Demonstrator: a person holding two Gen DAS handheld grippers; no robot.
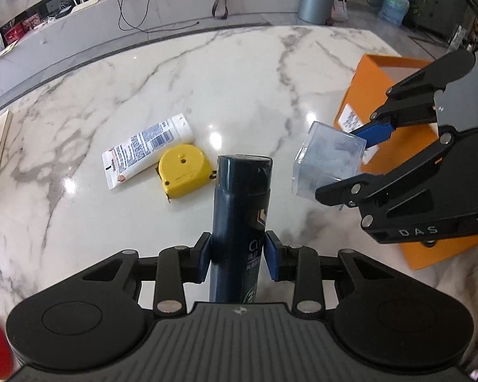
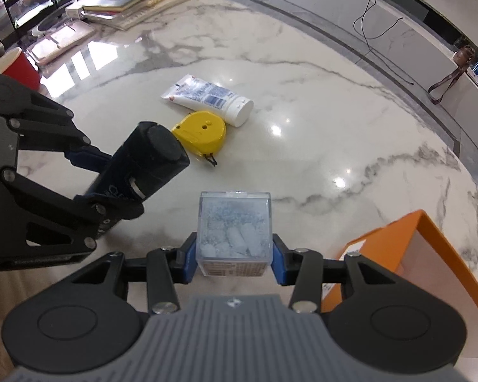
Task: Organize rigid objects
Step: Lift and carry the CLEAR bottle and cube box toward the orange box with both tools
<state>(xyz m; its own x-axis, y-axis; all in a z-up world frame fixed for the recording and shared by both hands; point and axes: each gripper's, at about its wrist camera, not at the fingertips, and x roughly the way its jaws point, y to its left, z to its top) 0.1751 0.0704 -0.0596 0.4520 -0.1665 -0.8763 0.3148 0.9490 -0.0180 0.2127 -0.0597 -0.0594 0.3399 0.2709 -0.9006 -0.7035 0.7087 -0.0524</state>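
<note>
Overhead, both of my grippers hang above a marble table [image 1: 127, 89], each with something in its grasp. My left gripper [image 1: 239, 256] has its blue pads pressed against the two sides of a dark bottle [image 1: 239, 197], jaws narrowed to the bottle's width; the bottle points away from the camera and is tilted clear of the tabletop, as the right wrist view shows. My right gripper [image 2: 234, 259] is clamped on a clear plastic box [image 2: 234, 229] with pale blue-white contents, one pad on each side wall, jaws roughly half open around it; the box is lifted off the table too.

Beside that gripper, at the table's edge, stands an open orange box [image 2: 427, 232] with a white label on its side. In the left wrist view the clear box sits just in front of the orange one, near its label.

On the marble lie a yellow tape measure [image 1: 183, 172] and a white tube [image 1: 149, 149], touching each other, with the tube on the far side. Both are well apart from the orange box.
</note>
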